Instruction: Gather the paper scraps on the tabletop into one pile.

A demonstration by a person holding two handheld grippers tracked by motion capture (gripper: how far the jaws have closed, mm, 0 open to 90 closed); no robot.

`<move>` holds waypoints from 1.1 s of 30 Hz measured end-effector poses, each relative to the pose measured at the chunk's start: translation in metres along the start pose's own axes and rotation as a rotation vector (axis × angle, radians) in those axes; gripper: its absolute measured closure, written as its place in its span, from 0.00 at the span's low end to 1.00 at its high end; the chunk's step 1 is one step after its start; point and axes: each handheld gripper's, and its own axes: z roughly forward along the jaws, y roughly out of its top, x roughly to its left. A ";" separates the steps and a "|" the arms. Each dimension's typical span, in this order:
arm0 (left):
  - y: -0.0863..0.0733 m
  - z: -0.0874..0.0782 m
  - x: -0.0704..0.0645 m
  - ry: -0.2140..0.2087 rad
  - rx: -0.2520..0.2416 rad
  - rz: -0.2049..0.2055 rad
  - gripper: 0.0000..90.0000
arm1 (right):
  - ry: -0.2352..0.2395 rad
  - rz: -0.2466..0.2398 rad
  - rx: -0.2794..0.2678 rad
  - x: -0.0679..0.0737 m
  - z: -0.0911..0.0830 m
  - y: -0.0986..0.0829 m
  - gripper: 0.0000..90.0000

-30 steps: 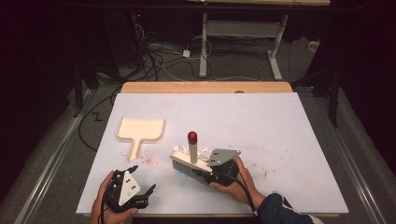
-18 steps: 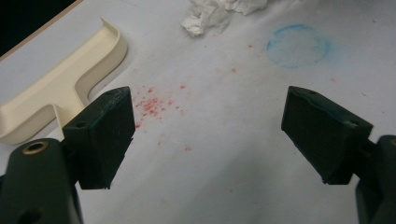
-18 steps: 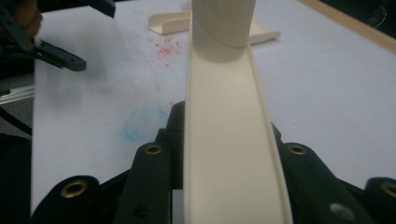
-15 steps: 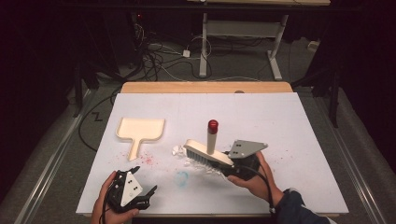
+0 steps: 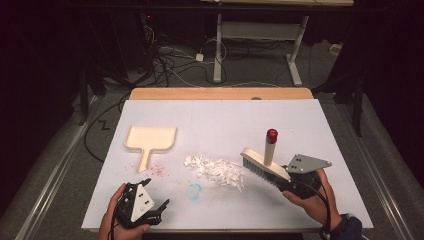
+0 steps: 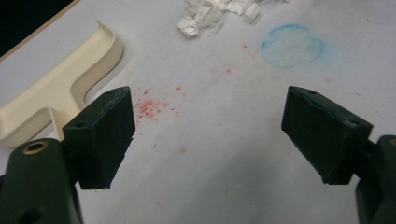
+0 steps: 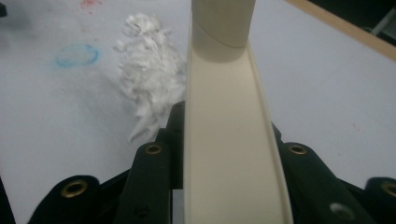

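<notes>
- The white table carries everything; a wooden strip runs along its far edge in the high view.
- The cream dustpan lies flat at the left, open mouth toward the far edge and handle pointing back to the person. The left gripper view shows its raised rim up close, just beyond the left jaw.
- The brush sits at the right, its cream back running from the right gripper out toward the table's middle, bristles facing the scraps. Its stubby post with a red cap stands nearly upright.
- The right gripper view looks straight along the brush back, long axis running away from the camera, with the post's base at the top; the jaws press against it from both sides, pinching it.
- The left gripper, held in the left hand, rests near the front edge, well apart from the brush; its jaws stand spread wide with bare table between them.
- A pile of white paper scraps lies just left of the bristles; whether they touch I cannot tell.
- A faint blue ring marks the table; the high view places it just before the scraps.
- Red specks dot the surface beside the dustpan handle.
</notes>
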 end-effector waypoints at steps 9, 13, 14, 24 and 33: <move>0.001 0.001 0.000 -0.012 0.003 0.008 0.18 | 0.045 0.051 0.059 0.008 0.020 -0.013 0.77; 0.001 0.003 -0.001 -0.015 0.003 0.009 0.18 | 0.085 0.038 0.045 0.021 0.036 -0.002 0.77; 0.001 0.003 -0.001 -0.015 0.004 0.009 0.18 | 0.082 0.022 0.045 0.023 0.040 0.002 0.77; -0.001 0.002 0.001 -0.014 0.006 -0.002 0.18 | 0.025 0.041 -0.088 0.003 0.020 0.023 0.77; 0.001 0.003 0.000 -0.013 0.009 0.003 0.18 | -0.198 0.070 -0.035 -0.015 0.053 0.004 0.77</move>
